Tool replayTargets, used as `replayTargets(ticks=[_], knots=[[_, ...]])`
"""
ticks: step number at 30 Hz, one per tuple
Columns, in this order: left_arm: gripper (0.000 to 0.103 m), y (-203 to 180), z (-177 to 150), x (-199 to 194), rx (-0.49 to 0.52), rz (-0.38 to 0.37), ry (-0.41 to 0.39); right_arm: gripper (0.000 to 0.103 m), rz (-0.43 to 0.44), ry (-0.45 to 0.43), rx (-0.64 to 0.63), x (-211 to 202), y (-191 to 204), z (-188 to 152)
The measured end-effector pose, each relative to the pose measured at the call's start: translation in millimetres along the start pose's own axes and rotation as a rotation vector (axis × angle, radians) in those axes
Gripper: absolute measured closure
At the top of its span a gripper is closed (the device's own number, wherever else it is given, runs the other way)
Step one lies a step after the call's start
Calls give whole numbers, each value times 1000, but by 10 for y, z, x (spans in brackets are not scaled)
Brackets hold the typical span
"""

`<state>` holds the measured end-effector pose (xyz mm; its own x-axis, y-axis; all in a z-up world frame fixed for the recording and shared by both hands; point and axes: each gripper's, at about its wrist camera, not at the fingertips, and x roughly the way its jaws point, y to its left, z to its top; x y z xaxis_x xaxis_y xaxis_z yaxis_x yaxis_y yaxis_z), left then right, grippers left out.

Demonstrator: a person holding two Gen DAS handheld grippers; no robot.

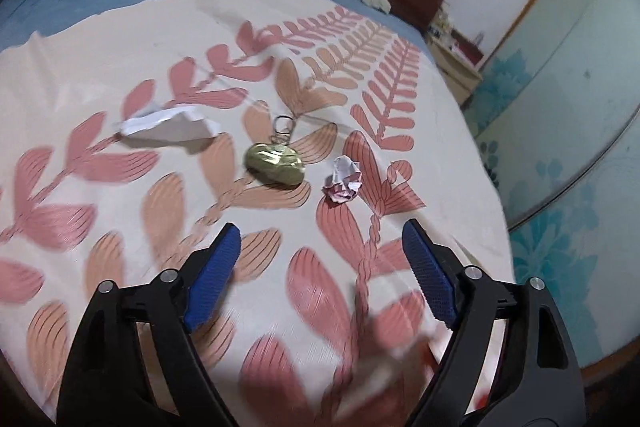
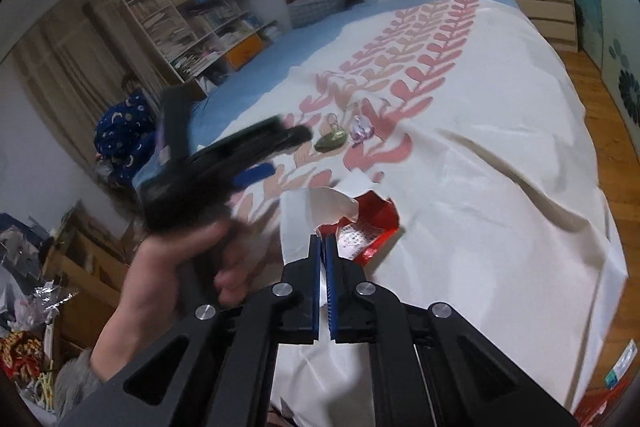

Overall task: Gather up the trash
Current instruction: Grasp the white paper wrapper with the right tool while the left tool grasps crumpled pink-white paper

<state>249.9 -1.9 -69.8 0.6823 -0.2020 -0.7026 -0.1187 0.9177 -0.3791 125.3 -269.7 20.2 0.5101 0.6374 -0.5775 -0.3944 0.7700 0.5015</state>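
While leaf-print bedspread [image 1: 120, 75] bears paper scraps, left tool [image 1: 320, 239] spread, right tool [image 2: 323, 239] pressed together.

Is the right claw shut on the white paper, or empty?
Shut on it. The right claw has its blue pads pressed together, pinching the edge of the white paper with red wrapper beside.

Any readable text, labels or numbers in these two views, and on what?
None can be read.
red and white paper packet held in the right gripper: rows of small print, too blurred.
Label on an object at the lower right edge: too small.
Book spines on the bookshelf: too blurred.
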Motion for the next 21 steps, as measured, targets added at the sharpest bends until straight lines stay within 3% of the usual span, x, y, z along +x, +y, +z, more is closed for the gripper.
replayTargets(ticks=[6, 12, 14, 15, 18, 21], knots=[[20, -164, 253, 500, 15, 38, 22, 98, 4, 37, -11, 69, -40, -39], [22, -100, 274, 892, -53, -1, 108, 98, 17, 54, 4, 127, -78, -57], [50, -60, 270, 873, -77, 4, 101, 98, 22, 52, 9, 135, -86, -54], [80, -38, 258, 879, -86, -4, 107, 98, 22, 51, 10, 141, -95, -44], [91, 29, 224, 806, -122, -28, 98, 98, 27, 46, 4, 79, -91, -4], [93, -10, 127, 583, -123, -11, 54, 99, 60, 26, 24, -67, -101, 84]])
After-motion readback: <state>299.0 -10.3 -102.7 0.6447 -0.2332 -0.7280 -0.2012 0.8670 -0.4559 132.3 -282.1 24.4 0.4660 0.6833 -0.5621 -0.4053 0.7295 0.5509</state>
